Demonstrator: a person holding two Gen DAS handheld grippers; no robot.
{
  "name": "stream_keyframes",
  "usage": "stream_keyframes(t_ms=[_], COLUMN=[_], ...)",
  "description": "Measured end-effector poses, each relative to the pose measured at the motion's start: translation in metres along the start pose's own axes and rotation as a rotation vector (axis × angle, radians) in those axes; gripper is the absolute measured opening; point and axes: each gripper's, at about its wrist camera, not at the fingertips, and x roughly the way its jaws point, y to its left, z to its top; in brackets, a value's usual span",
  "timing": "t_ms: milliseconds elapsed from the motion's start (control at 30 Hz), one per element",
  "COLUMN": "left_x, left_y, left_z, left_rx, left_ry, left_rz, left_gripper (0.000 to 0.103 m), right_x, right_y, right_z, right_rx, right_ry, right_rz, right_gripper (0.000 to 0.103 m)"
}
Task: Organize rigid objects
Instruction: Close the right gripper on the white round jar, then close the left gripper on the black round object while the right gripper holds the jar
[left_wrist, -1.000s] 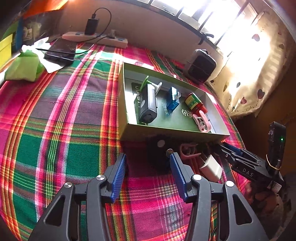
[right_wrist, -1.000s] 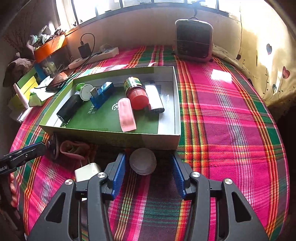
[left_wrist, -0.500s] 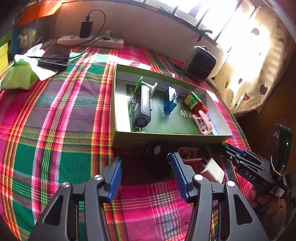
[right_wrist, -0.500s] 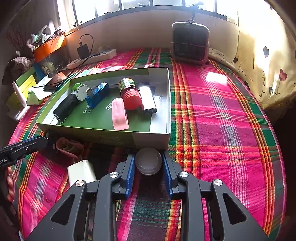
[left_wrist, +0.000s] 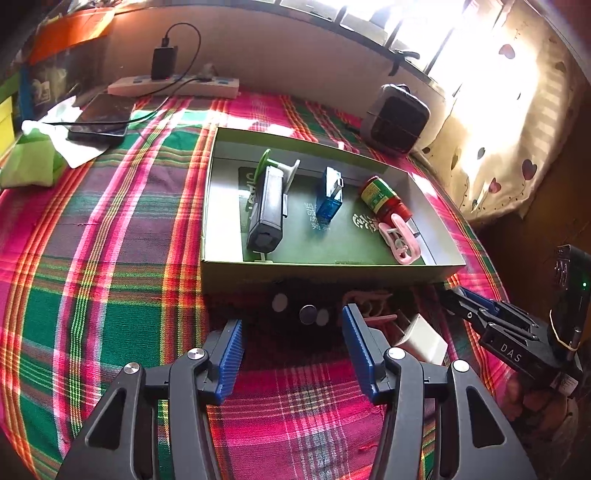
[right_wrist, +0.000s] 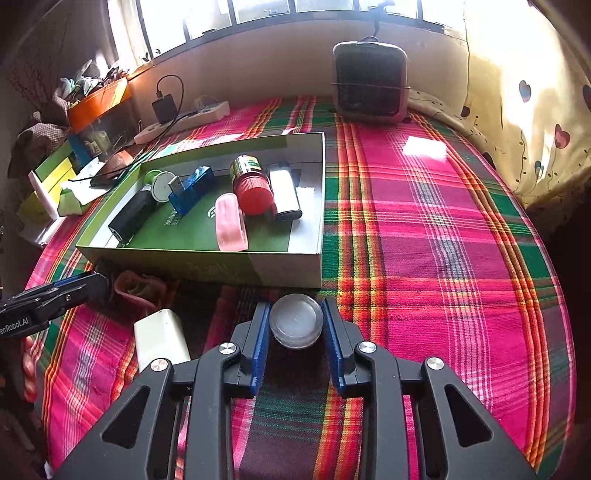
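My right gripper (right_wrist: 295, 314) is shut on a small round clear jar (right_wrist: 295, 320) that sits on the plaid cloth just in front of the green box (right_wrist: 207, 266). In the left wrist view my left gripper (left_wrist: 291, 328) stands open, with a dark round object (left_wrist: 295, 308) bearing small silver discs just beyond its fingertips, not touched. Inside the green box (left_wrist: 325, 273) lie a black device (left_wrist: 267, 210), a blue USB piece (left_wrist: 330, 195), a red-capped bottle (left_wrist: 384, 199) and a pink clip (left_wrist: 400, 240). The right gripper (left_wrist: 476, 308) shows at the right edge.
A white charger block (right_wrist: 160, 339) and a pink clip (right_wrist: 136, 290) lie on the cloth between the two grippers. A small heater (right_wrist: 371, 83) stands at the back. A power strip (left_wrist: 173, 86), a phone (left_wrist: 99, 122) and green packs lie at the far left.
My right gripper's jaws have closed onto the round clear jar, which lay loose between them a second ago. The left gripper has stayed open and almost still.
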Motion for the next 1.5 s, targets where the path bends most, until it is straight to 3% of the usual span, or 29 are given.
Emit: stream_keyframes(t_ms=[233,433,500,1500], left_x=[0.000,0.000,0.000,-0.011], left_y=[0.002,0.004,0.004,0.000], left_z=[0.001,0.000,0.000,-0.003], left_rx=[-0.030,-0.035,-0.035,-0.025], left_ry=[-0.014,-0.017,-0.014,-0.033], left_rz=[0.007,0.031,0.028,0.015], left_gripper=[0.049,0.038,0.031,0.030], right_x=[0.000,-0.001,-0.001,-0.003], right_y=[-0.002,-0.003,-0.002,-0.002], right_z=[-0.001,-0.001,-0.001,-0.002], right_rx=[0.006,0.008,0.008,0.005], right_ry=[-0.003,-0.004,-0.004,-0.006], right_rz=[0.011,0.015,0.014,0.011], right_gripper=[0.029,0.029,0.029,0.029])
